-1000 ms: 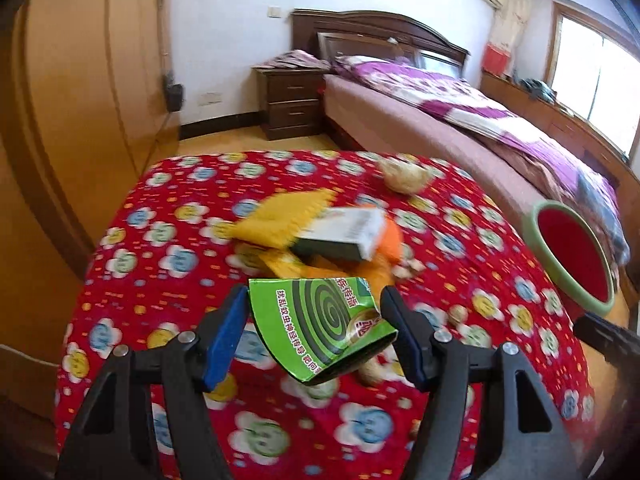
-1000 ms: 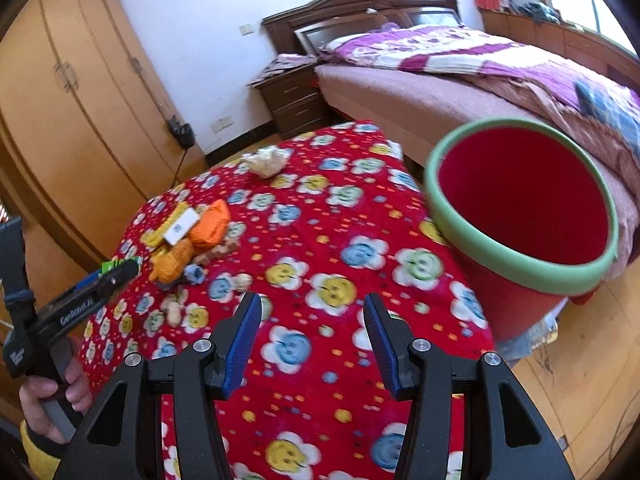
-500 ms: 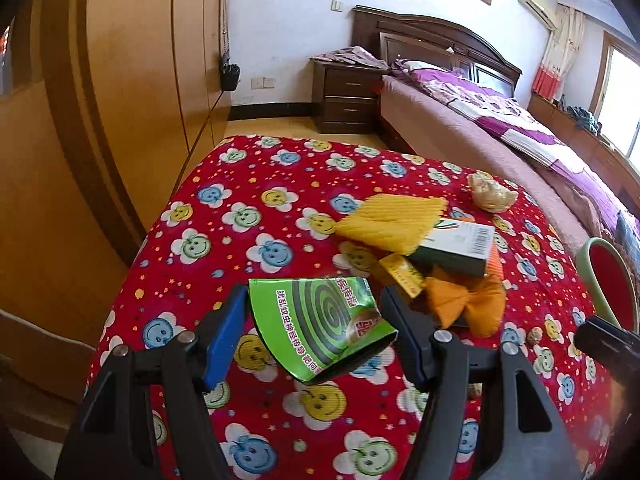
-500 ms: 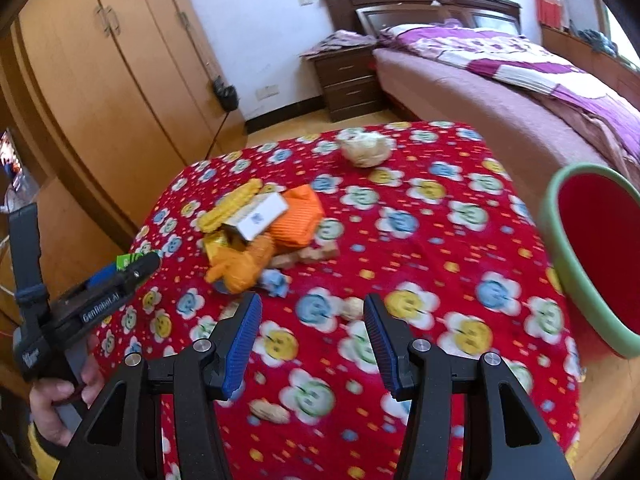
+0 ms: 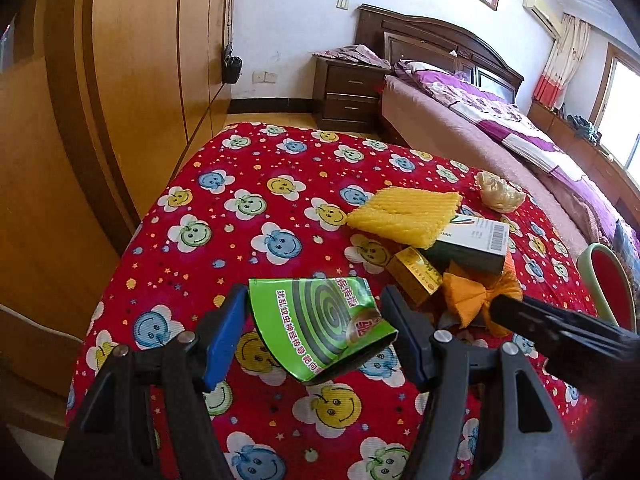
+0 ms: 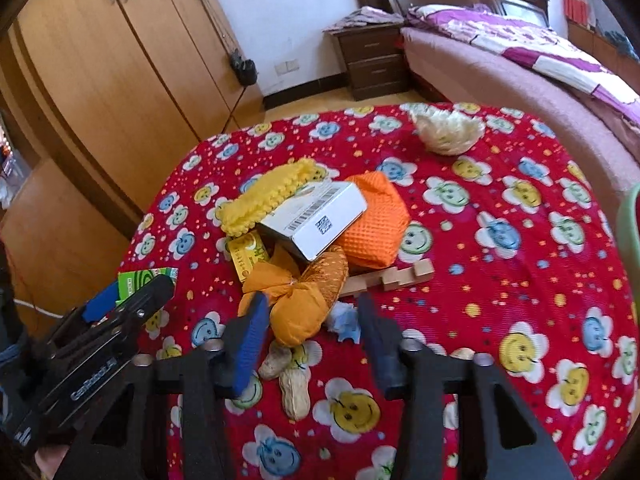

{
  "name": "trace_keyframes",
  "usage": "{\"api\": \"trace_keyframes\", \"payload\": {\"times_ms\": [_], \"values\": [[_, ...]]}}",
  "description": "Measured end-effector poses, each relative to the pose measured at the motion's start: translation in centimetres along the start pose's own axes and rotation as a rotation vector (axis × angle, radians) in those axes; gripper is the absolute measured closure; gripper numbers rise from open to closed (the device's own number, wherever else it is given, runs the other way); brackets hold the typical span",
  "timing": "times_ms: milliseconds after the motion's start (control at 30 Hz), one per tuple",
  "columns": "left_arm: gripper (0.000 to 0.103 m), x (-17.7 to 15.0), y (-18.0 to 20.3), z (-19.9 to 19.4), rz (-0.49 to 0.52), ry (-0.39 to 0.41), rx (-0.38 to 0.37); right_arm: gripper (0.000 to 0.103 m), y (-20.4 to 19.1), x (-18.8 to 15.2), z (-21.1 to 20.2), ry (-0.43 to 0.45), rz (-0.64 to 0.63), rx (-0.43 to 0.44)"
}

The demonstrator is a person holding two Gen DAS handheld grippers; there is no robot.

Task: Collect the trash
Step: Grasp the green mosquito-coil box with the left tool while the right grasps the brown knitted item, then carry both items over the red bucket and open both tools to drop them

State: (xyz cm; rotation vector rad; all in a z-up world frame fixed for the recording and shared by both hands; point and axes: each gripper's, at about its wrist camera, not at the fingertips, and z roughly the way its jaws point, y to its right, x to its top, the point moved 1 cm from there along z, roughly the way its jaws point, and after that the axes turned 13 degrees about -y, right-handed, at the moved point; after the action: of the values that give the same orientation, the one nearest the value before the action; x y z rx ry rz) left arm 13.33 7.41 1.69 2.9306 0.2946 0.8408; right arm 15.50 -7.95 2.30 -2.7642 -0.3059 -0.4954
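Swung away from the red bin, the right gripper now hangs wide above an orange tied bag; the left gripper clamps a green mosquito-coil packet.

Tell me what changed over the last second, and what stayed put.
The right tongs swung away from the red bin toward the trash pile, now open around the orange bag. The left tongs drifted left, still clamped on the green mosquito-coil packet. Nothing was picked up or released; the white box and the rest of the pile lie unmoved.
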Motion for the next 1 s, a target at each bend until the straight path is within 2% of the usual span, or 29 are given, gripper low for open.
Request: {"api": "trace_keyframes", "payload": {"times_ms": [33, 200, 600, 1000], "values": [[0.035, 0.0, 0.0, 0.0, 0.0, 0.001, -0.003, 0.073, 0.0, 0.0, 0.3, -0.002, 0.001, 0.008], [0.035, -0.1, 0.0, 0.0, 0.002, 0.0, -0.013, 0.085, 0.5, -0.5, 0.1, 0.023, 0.002, 0.039], [0.035, -1.0, 1.8, -1.3, 0.031, 0.014, -0.045, 0.086, 2.8, -3.1, -4.2, 0.104, 0.048, 0.05], [0.035, -1.9, 5.2, -3.4, 0.103, 0.019, -0.111, 0.086, 6.3, -6.6, -8.2, 0.188, 0.118, -0.037]]}}
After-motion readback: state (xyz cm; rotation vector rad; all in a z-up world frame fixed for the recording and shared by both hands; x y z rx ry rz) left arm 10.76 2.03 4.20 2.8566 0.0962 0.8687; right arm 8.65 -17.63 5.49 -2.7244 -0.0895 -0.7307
